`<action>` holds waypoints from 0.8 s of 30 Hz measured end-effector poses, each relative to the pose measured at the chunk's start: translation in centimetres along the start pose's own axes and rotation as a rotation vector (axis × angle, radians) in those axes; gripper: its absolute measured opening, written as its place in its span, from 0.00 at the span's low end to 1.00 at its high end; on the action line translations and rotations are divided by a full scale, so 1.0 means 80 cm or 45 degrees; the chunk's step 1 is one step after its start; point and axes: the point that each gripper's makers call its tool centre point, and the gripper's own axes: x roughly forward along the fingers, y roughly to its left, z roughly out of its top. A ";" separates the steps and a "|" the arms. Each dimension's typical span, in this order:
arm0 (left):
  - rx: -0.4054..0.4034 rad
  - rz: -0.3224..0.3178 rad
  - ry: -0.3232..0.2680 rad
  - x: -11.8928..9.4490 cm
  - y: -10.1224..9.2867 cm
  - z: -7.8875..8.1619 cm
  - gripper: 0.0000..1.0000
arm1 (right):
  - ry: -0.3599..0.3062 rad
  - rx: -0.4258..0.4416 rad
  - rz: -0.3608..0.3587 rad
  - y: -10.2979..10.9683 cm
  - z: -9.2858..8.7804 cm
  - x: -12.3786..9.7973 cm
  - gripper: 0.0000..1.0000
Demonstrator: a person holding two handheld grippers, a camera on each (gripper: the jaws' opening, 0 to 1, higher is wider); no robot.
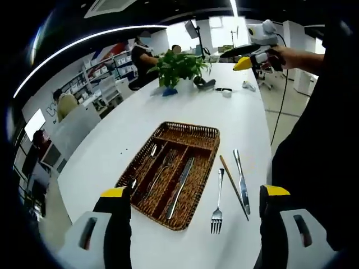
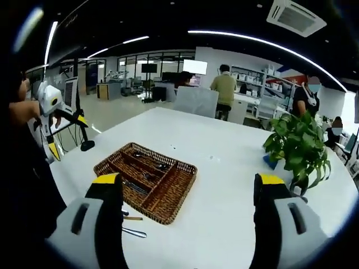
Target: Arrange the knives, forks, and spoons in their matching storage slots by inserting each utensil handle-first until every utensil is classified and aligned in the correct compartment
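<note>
Cutlery tray point(image 1: 193, 130) sits at twelve o'clock; both grippers gape empty, so next comes grabbing the loose fork point(image 1: 217, 196).

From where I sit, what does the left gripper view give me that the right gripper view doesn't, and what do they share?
Left gripper view alone: a fork, a knife and a brown stick lying on the table beside the basket, plus a knife and spoon lying in its slots.

Right gripper view alone: a person in a green top standing with their back to us at the far end of the table.

Both: the wicker basket, the potted plant, the white table, and each view's own open tool.
</note>
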 end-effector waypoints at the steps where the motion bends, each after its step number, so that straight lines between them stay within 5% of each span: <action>1: -0.004 -0.008 0.004 0.003 -0.002 -0.001 0.93 | 0.000 0.001 0.012 0.002 0.001 0.002 1.00; 10: -0.031 -0.085 0.103 0.058 -0.024 -0.054 0.87 | 0.127 0.013 0.162 0.032 -0.031 0.013 1.00; 24: 0.047 -0.133 0.158 0.103 -0.042 -0.085 0.57 | 0.130 0.005 0.159 0.039 -0.036 0.018 1.00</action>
